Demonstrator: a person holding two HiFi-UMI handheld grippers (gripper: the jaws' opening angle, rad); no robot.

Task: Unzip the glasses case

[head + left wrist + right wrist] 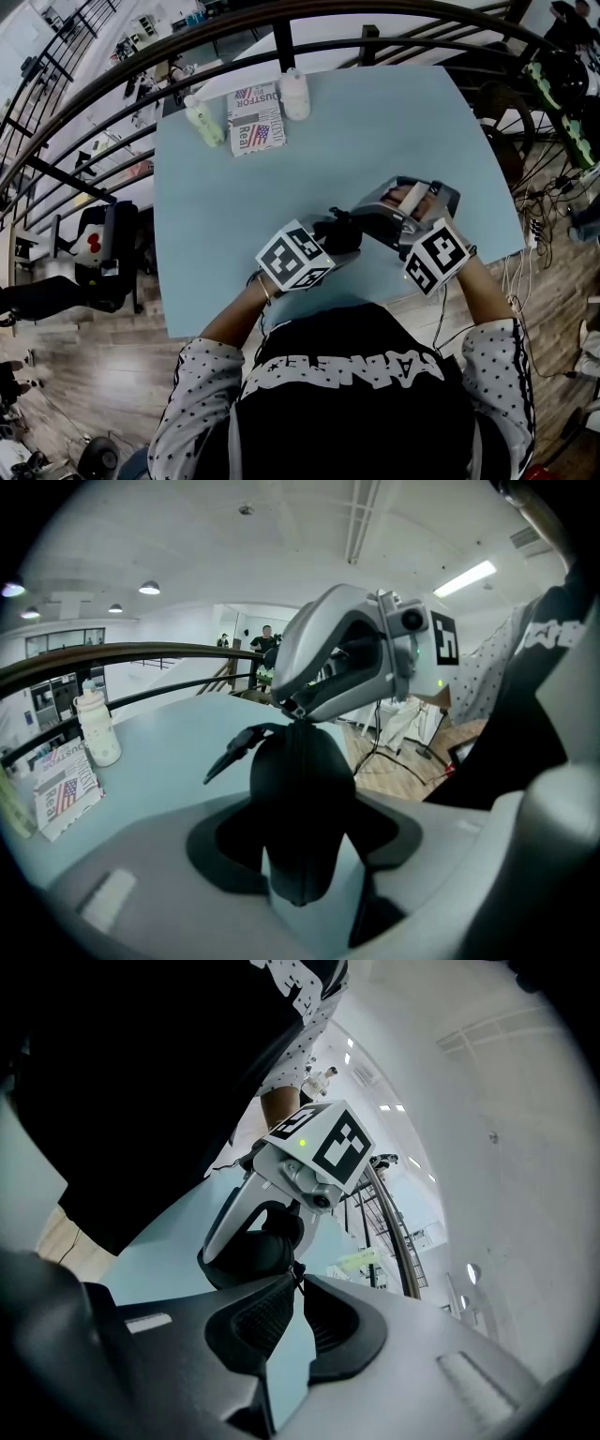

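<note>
The black glasses case (337, 234) is clamped upright between the jaws of my left gripper (343, 238) near the front edge of the light blue table (375, 141). In the left gripper view the case (300, 808) fills the gap of the left gripper (302, 832), its zipper seam running up the middle and a black strap (234, 752) sticking out to the left. My right gripper (296, 711) meets the case's top end. In the right gripper view the right gripper (296, 1277) is pinched on the small zipper pull (298, 1271), with the case (251, 1252) just beyond.
Two pale bottles (203, 122) (295, 94) and a printed packet (255, 119) stand at the table's far side. A dark curved railing (112, 150) runs behind and left of the table. Cables lie on the wooden floor (544, 253) to the right.
</note>
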